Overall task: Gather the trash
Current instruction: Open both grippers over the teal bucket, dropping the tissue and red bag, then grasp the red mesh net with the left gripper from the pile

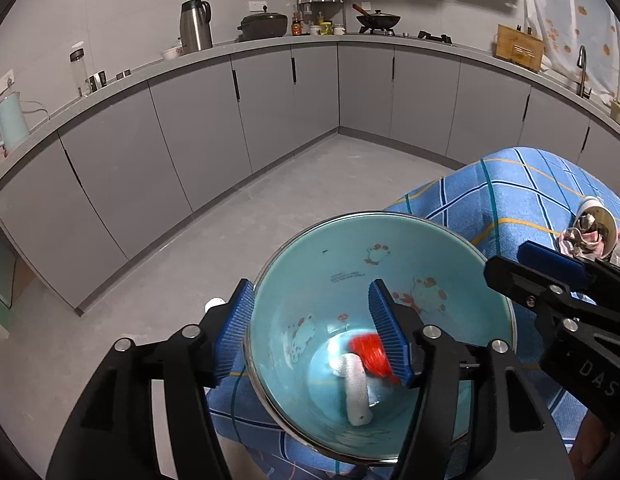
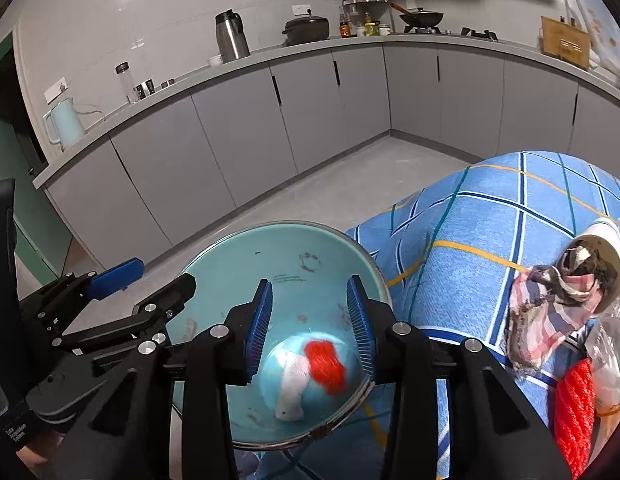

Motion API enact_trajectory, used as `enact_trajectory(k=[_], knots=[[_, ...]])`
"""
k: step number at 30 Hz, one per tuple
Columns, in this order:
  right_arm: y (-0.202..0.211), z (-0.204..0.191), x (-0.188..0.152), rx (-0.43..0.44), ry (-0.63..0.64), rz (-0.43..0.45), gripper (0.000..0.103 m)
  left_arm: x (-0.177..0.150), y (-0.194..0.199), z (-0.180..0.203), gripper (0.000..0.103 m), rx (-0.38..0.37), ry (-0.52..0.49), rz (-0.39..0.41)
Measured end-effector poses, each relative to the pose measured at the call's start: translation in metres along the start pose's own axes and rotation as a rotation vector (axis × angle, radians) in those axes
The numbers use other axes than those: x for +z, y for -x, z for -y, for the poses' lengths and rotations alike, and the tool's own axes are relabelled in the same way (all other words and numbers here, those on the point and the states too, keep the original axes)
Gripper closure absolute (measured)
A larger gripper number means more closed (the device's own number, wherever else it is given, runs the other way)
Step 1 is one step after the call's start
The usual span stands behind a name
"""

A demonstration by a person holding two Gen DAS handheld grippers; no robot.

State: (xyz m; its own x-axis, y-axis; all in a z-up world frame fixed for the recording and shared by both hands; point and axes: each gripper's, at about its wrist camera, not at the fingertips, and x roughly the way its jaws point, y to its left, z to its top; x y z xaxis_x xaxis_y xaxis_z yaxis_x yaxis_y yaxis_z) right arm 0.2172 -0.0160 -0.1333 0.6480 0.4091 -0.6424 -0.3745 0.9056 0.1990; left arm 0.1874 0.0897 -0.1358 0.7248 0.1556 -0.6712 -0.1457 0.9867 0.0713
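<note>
Left gripper [image 1: 310, 328] clamped on the bowl [image 2: 246, 264] rim; right gripper [image 2: 310, 328] jaws apart over it. Red net [image 2: 326, 364] and white foam [image 2: 292, 384] inside the bowl. Only the right view shows a second red net [image 2: 576, 412] right of the bowl, below the tipped paper cup [image 2: 604, 240] on the blue cloth [image 2: 490, 220].

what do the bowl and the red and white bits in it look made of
Bowl: looks like glossy enamel or melamine, light blue with printed cartoons and a thin metallic-looking rim.
Red bit and white bit: probably foam or plastic netting, ribbed mesh texture, matte.

Open floor [image 2: 350, 184] left of table; paper cup [image 2: 602, 264] crowds its right.
</note>
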Motion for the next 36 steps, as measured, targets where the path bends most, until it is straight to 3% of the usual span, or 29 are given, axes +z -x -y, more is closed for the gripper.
enact_trajectory(k=[16,30,36], knots=[[0.045,0.013,-0.012,-0.059,-0.020,0.060,0.057,0.001,0.028,0.013,0.024,-0.012,-0.023,0.052],[0.125,0.048,-0.031,-0.141,-0.067,0.170,0.051,-0.005,0.061,0.064,0.016,-0.067,-0.105,0.088],[0.161,0.074,-0.050,-0.237,-0.090,0.209,0.048,-0.008,0.075,0.102,0.016,-0.115,-0.170,0.102]])
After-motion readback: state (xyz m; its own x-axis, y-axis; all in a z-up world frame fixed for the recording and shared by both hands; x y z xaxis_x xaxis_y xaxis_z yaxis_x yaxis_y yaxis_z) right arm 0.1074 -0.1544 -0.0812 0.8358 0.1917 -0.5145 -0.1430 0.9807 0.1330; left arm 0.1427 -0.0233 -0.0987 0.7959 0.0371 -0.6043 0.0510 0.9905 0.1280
